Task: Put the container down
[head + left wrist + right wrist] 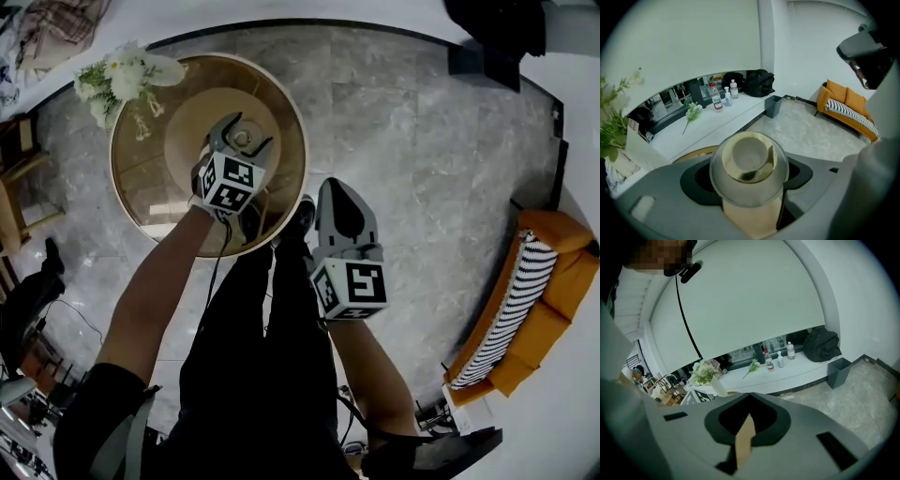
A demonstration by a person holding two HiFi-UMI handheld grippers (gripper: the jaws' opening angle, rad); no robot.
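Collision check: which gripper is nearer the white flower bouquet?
Left. Left gripper hangs over the round table that bears the white flower bouquet; right gripper is off the table.

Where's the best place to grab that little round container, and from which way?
Probably the container is best pinched across its round body, just under the rim, coming from the side, as the left gripper holds it now. Its wall curves evenly, so two jaws meet opposite sides, and the open top is left clear.

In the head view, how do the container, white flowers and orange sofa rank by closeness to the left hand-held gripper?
1. Container, between its jaws.
2. White flowers, upper left on the round table.
3. Orange sofa, far right.
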